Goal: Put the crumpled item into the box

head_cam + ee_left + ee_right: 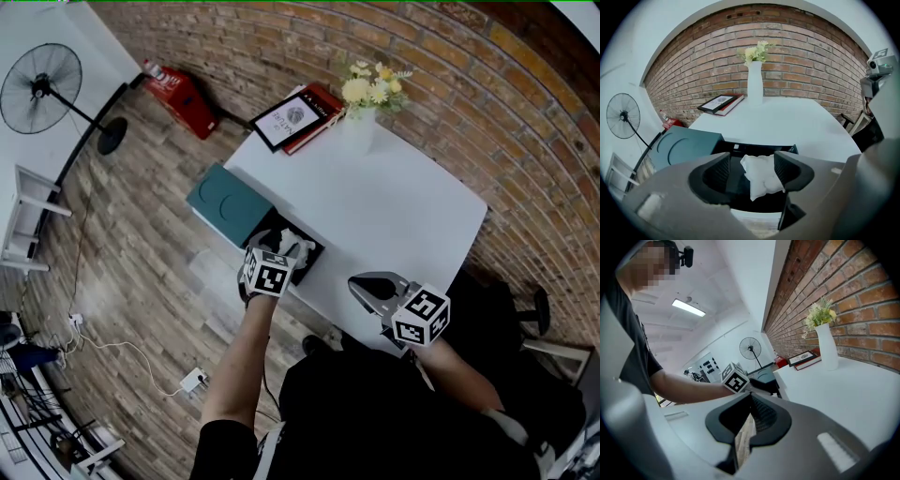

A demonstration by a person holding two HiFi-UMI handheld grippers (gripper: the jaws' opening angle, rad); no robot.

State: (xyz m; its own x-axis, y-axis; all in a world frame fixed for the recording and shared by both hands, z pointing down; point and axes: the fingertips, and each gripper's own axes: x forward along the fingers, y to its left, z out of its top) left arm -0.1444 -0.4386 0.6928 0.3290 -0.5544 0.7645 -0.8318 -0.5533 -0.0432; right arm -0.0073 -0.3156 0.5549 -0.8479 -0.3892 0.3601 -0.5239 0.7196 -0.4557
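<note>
- Left gripper: jaws wide apart, pads pressing on nothing; tool tipped downward.
- Crumpled white paper wad: sits in the gap between those jaws, close to the right-hand pad and seemingly brushing it, with clear space on the left-hand pad's side.
- Open black box: directly beneath and just ahead of the tips. The wad shows against its dark interior. I cannot tell whether it rests on the bottom or clings to the pad.
- Flat teal lid: off to the tool's left, just beside the box.
- Right gripper: jaws closed together with nothing between them, held over the white table, well apart from the box.
- Step in hand, as I judge it: release into the box, nearly finished.
- To do it well: keep the jaws spread and draw back along the tool's own line, so the right-hand pad does not drag the wad out.
- If it clings, give a small shake while the tips are over the opening.
- Confirm the wad lies below the rim before moving off.
</note>
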